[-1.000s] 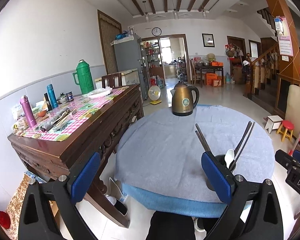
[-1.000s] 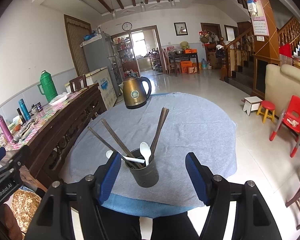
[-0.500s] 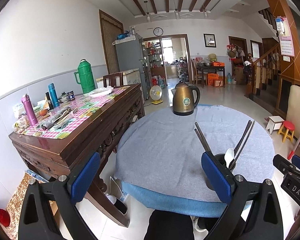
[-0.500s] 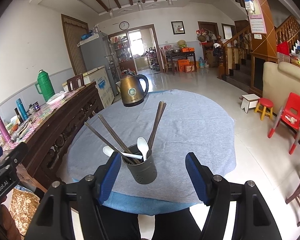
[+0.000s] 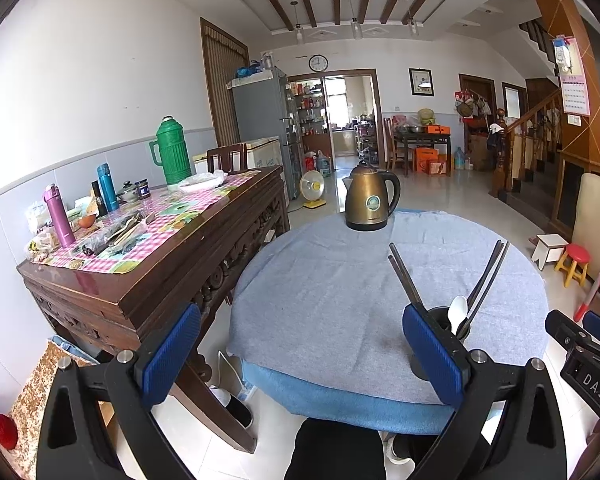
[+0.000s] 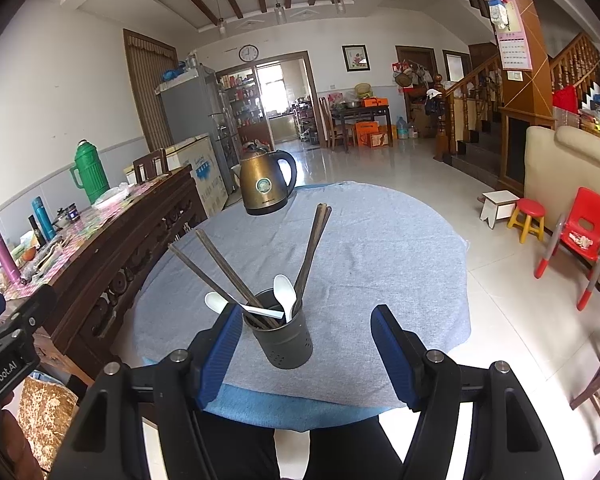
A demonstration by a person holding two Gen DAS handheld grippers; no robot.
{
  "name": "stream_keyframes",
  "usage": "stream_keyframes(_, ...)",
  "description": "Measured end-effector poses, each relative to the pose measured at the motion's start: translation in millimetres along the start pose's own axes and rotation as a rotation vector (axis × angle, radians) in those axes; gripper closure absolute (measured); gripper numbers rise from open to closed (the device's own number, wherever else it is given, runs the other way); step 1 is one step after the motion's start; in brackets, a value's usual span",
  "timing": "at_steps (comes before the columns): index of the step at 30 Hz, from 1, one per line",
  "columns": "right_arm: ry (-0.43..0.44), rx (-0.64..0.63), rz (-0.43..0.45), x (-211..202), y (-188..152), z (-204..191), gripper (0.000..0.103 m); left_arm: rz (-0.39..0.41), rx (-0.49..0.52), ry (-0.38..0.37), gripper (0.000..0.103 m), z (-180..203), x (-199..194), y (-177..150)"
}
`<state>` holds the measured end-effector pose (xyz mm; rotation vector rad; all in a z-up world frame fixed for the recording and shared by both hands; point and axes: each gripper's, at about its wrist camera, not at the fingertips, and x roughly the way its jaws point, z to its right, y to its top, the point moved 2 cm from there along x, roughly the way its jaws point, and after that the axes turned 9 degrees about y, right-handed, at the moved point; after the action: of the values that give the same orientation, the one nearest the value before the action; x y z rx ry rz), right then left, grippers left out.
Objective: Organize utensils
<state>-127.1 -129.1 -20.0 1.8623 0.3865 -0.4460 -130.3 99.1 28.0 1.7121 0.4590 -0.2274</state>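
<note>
A dark utensil holder stands near the front edge of the round, blue-clothed tabletop, holding two white spoons and several dark chopsticks that fan outward. The right claw hovers just in front of the holder with its blue pads spread wide and gripping nothing. The left claw is likewise released and empty, off to the holder's left, while a bronze kettle sits at the far side of the tabletop.

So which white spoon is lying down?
The left spoon: it lies across the holder's rim, bowl poking out sideways. The other spoon stands upright.
</note>
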Motion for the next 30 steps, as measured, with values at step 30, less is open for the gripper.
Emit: stream_keyframes(30,0.01,-0.016,-0.004,1.7,-5.8,-0.6,0.032,-0.02,-0.006,0.007,0.002,-6.4,6.7,-4.4)
